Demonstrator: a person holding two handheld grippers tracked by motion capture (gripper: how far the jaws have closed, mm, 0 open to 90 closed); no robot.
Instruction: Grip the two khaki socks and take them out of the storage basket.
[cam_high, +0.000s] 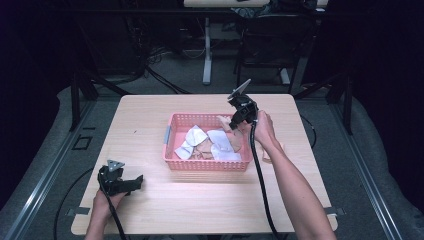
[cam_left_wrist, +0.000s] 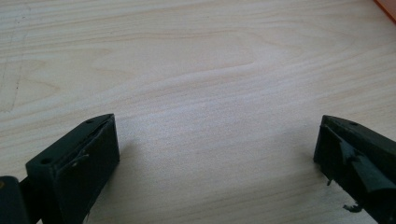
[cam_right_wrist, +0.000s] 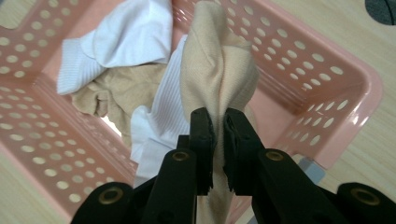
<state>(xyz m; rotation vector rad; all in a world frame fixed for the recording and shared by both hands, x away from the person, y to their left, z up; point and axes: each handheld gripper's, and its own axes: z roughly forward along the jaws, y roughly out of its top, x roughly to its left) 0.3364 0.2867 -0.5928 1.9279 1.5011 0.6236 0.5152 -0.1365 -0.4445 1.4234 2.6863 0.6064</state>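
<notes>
Your right tool (cam_right_wrist: 216, 126) is pinching a beige sock (cam_right_wrist: 217, 70) above the pink basket (cam_high: 172, 162), near its 2 o'clock corner; white socks (cam_right_wrist: 133, 30) and more beige ones lie inside. Lift straight up until the sock hangs free of the heap, so nothing white trails along, and keep the squeeze steady, since little cloth sits between the jaws. Your left tool (cam_high: 120, 182) rests spread wide on the bare desk (cam_left_wrist: 196, 70) at the basket's 8 o'clock, ready to take the loose end.
</notes>
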